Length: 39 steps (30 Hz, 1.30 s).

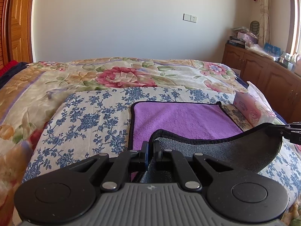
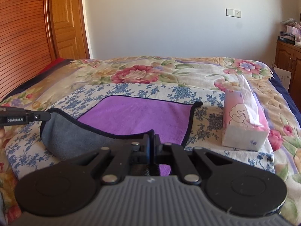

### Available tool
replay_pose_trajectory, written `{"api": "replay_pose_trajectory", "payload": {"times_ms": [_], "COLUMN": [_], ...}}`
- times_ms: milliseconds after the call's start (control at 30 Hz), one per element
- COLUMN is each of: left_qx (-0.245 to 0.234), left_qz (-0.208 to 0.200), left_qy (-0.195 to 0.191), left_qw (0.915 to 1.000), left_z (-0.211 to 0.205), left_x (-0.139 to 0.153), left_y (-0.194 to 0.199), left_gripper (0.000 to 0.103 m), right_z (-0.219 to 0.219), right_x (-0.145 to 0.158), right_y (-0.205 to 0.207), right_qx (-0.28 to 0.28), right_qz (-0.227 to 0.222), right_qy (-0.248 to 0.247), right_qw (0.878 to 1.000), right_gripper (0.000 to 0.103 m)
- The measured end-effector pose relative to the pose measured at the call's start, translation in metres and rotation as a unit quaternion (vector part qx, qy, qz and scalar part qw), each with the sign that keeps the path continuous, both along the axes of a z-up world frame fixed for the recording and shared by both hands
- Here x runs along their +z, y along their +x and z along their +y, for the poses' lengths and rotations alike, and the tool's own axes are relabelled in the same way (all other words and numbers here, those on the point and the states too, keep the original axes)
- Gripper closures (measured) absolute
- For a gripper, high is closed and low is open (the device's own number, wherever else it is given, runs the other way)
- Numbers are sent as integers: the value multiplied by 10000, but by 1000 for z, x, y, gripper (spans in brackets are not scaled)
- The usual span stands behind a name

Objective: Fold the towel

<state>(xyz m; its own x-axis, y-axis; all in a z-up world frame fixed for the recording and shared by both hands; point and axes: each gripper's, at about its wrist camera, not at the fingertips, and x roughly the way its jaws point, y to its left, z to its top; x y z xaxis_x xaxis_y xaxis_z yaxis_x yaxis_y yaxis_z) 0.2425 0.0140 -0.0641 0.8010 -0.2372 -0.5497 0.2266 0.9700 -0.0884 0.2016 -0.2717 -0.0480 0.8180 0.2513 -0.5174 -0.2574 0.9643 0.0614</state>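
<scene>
Left wrist: purple towel (image 1: 180, 120) (grey underside), near edge pinched by both hand-held grippers

A purple face, grey underside and black edging are shown by the towel (image 1: 180, 120). Blue sprigs on white are seen on the cloth (image 1: 90, 116), red and pink flowers on the cream quilt (image 1: 120, 75), and pink on the tissue pack (image 2: 242, 120) at three o'clock.

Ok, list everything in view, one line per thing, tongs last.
towel: one, purple face, grey back, black trim, on blue-flowered cloth, near edge lifted
blue-flowered cloth: one, white and blue, on the bedspread
bedspread: one, cream with red flowers, covers the bed
tissue pack: one, pink and white, right of towel
cabinet: one, brown wood, far right
left tongs: black, shut on towel edge
right tongs: black, shut on towel edge
</scene>
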Motion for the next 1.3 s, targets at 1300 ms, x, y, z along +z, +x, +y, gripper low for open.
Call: {"api": "replay_pose_trajectory", "payload": {"times_ms": [1300], "left_qx": [2], "left_qz": [-167], "left_qy": [186], "left_qw": [9997], "left_z": [-14], "left_x": [0], "left_y": [45], "left_gripper": [97], "right_z": [-4], "right_x": [1], "right_y": [46], "right_qx": [127], "right_qz": [-306], "right_qy": [-265], "right_qw": [9991], "right_gripper": [99]}}
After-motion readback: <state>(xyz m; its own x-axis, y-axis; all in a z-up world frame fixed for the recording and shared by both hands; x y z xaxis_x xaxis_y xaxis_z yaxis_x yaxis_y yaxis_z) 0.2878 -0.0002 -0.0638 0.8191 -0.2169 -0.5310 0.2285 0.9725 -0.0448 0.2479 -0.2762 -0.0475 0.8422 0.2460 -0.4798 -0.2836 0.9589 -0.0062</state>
